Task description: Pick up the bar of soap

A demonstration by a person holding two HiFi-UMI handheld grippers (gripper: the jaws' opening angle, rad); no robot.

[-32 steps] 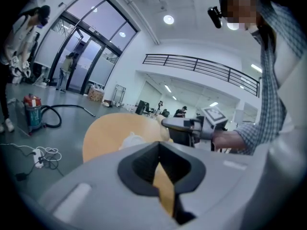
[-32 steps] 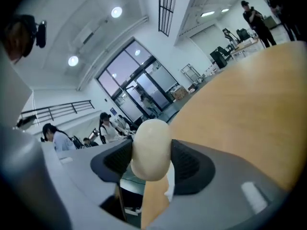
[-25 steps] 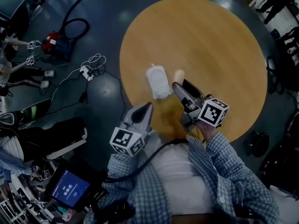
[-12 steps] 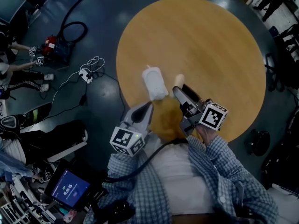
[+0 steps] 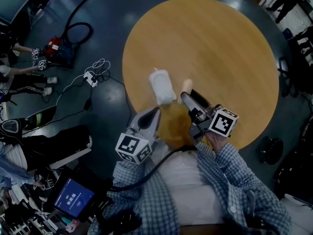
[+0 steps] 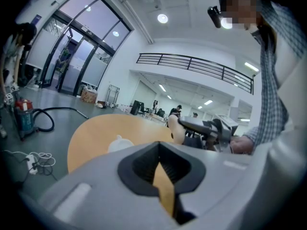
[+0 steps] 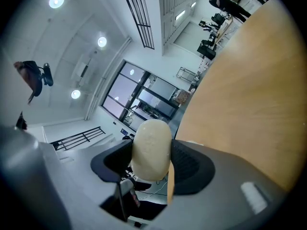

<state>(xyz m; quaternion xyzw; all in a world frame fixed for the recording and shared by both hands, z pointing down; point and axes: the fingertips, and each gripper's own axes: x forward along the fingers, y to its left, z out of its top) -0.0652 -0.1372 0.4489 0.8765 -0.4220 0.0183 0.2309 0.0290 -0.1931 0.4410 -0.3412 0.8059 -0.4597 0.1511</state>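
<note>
**A:** Since the soap (image 7: pixel 151 150) sits pinched between the pads of our right gripper (image 7: pixel 152 163), seemingly off the table (image 5: pixel 220 43), what do we mind now?

**B:** An even squeeze. We hold it by one end and it looks slick, so we judge a tilt could let it slide out. We'd lift straight, away from the dish (image 5: pixel 162 86) just beside it.

**A:** And our left gripper (image 6: pixel 160 164)?

**B:** Its jaws are drawn together on nothing. We'd leave it at the table's near edge.
</note>
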